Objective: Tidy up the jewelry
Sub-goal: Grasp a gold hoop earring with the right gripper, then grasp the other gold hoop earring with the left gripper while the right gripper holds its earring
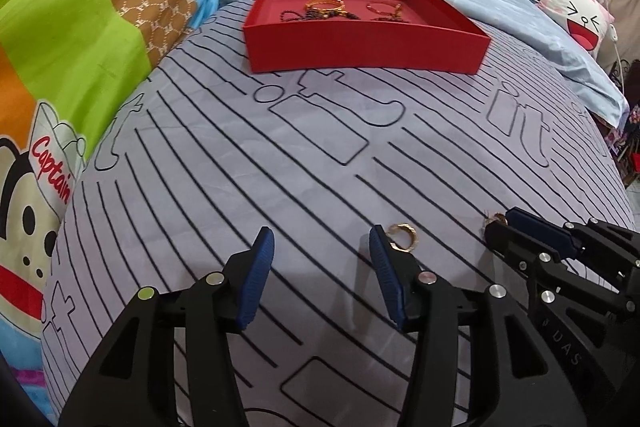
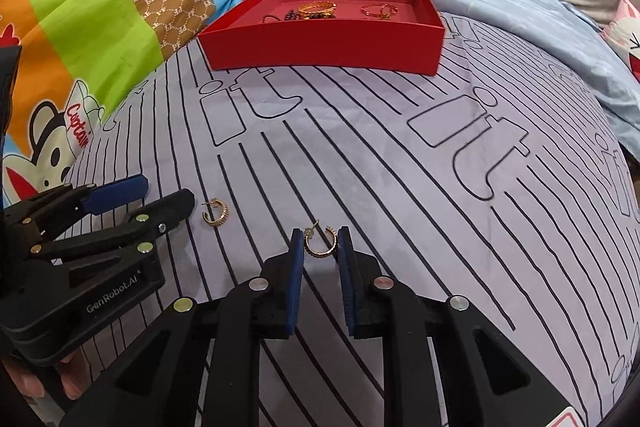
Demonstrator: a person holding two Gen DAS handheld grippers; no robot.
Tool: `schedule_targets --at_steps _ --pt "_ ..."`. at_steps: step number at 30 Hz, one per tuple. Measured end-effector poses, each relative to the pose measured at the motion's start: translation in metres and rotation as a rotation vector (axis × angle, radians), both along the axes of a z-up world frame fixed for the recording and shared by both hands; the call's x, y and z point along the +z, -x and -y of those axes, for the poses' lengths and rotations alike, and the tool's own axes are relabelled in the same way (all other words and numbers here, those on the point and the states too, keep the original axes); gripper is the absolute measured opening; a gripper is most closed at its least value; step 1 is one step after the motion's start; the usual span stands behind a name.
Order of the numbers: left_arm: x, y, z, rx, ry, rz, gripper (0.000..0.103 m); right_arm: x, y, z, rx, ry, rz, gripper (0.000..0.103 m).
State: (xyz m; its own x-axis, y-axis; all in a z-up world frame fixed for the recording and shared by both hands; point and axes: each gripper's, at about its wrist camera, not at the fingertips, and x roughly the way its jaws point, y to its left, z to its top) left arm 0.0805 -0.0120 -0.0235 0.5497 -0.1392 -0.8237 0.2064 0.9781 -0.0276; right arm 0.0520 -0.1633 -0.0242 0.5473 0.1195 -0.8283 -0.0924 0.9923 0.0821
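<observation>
Two small gold hoop earrings lie on the striped grey bedspread [image 2: 360, 155], each an open C-shaped hoop with a beaded outer edge and a thin post. One hoop earring [image 2: 319, 242] sits between the blue pads of my right gripper [image 2: 319, 247], its post pointing up and away from me; the jaws are narrowed around it, but a sliver of bedspread shows on either side, so they have not clamped it. The other hoop earring [image 1: 403, 236] lies just beside the right-hand pad of my left gripper [image 1: 322, 247], outside the gap. Those jaws are spread wide with only striped cloth between them.

Well beyond both earrings, near the far side of the bedspread, stands a shallow red box [image 1: 360, 45] with no lid on it. Inside I see a gold bangle [image 2: 317, 7] resting on a dark beaded chain [image 2: 276, 16] toward the left, and thinner gold rings [image 2: 378, 11] toward the right.

Both grippers are held low over the bed, side by side, pointing toward the box.
</observation>
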Motion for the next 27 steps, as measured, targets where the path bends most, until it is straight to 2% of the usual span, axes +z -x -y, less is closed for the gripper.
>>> schedule_targets --at_steps 10,13,21,25,27 --pt "0.001 0.003 0.021 -0.058 0.023 -0.005 0.048 0.002 0.003 0.012 -0.033 -0.021 0.006 0.016" --pt "0.001 0.004 0.022 -0.068 0.042 -0.012 0.052 0.002 0.002 0.015 -0.04 -0.025 0.004 0.016" --pt "-0.003 0.004 0.031 -0.083 0.032 -0.006 0.052 0.001 0.004 0.02 -0.049 -0.03 0.002 0.016" --pt "-0.003 0.004 0.035 -0.087 0.019 0.004 0.048 0.001 0.005 0.02 -0.049 -0.031 0.001 0.016" --pt "-0.003 0.004 0.037 -0.093 0.013 0.012 0.041 0.001 0.004 0.02 -0.049 -0.032 0.0 0.016"
